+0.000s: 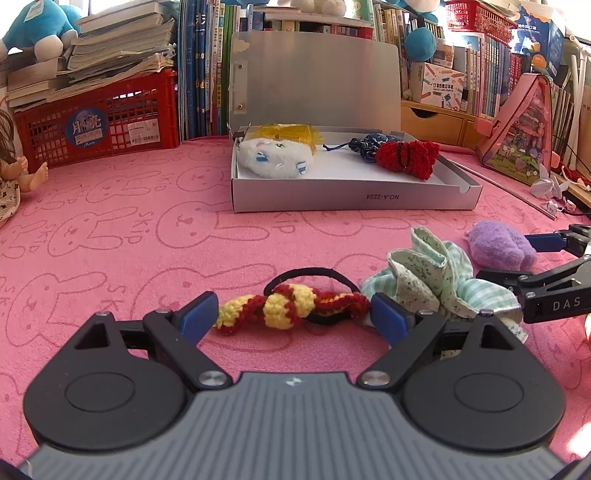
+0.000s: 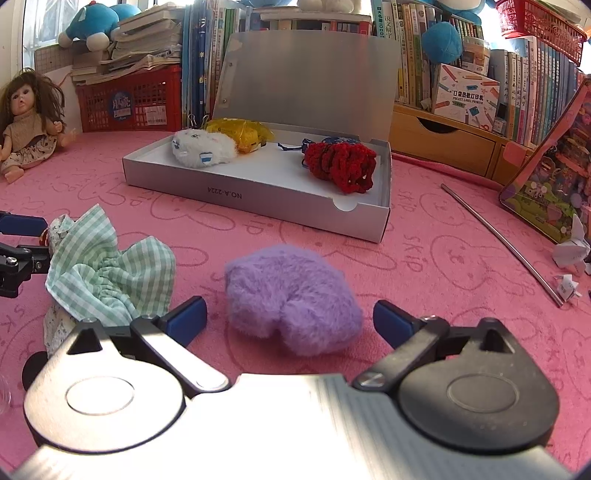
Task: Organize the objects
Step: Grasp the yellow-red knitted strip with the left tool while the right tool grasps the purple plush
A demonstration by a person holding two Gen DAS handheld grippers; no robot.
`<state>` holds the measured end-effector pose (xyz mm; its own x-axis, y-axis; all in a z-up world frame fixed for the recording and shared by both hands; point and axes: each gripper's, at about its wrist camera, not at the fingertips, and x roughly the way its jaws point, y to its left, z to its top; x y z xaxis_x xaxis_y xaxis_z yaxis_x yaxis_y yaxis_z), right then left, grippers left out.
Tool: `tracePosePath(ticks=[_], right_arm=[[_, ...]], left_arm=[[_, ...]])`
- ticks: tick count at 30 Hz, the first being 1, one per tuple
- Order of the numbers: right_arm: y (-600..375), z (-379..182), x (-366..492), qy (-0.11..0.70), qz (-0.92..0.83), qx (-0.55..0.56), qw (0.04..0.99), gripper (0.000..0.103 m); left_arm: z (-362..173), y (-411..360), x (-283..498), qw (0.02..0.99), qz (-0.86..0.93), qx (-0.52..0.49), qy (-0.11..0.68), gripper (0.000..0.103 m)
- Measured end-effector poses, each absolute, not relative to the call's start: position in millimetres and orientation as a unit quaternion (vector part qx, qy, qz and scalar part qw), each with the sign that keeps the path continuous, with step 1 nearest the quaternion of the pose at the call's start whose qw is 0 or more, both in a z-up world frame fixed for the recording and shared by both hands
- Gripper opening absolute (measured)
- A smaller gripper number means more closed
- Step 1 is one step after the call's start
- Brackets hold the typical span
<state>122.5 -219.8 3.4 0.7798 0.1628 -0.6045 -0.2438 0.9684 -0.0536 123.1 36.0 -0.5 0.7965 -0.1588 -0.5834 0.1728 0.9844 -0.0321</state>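
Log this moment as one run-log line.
left gripper: open, over red-and-yellow crocheted hair tie | right gripper: open, behind fluffy purple scrunchie | open grey cardboard box: four items inside

You face a tabletop (image 2: 443,243) under a pink rabbit-print cloth. Packed bookshelves (image 2: 524,85) fill the top of the frame, a wooden drawer unit (image 2: 443,144) at right. Daylight enters a window (image 2: 48,18) at upper left, above a red crate (image 2: 136,99).
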Motion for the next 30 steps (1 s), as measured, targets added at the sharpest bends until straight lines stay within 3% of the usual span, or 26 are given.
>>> tracePosePath(ticks=[16, 19, 24, 27, 30], right_arm=[[-224.5, 2.6, 124.8, 0.323, 0.11, -0.049, 0.939, 0.101], [-224.5, 2.9, 124.0, 0.32, 0.112, -0.049, 0.94, 0.098], [-222.0, 5.3, 118.2, 0.311, 0.12, -0.045, 0.942, 0.086], [-221.6, 7.9, 115.1, 0.302, 0.117, -0.041, 0.945, 0.073], [-224.4, 9.2, 115.4, 0.305, 0.119, -0.028, 0.945, 0.07]], left_arm=[[-5.6, 34.4, 128.2, 0.946, -0.073, 0.011, 0.314, 0.091], [-4.2, 34.7, 126.3, 0.949, -0.072, 0.011, 0.308, 0.082], [-2.6, 36.4, 125.9, 0.952, -0.062, 0.011, 0.301, 0.059], [-1.7, 38.3, 127.1, 0.952, -0.06, 0.006, 0.301, 0.056], [0.4, 37.8, 128.2, 0.953, -0.062, 0.01, 0.295, 0.056]])
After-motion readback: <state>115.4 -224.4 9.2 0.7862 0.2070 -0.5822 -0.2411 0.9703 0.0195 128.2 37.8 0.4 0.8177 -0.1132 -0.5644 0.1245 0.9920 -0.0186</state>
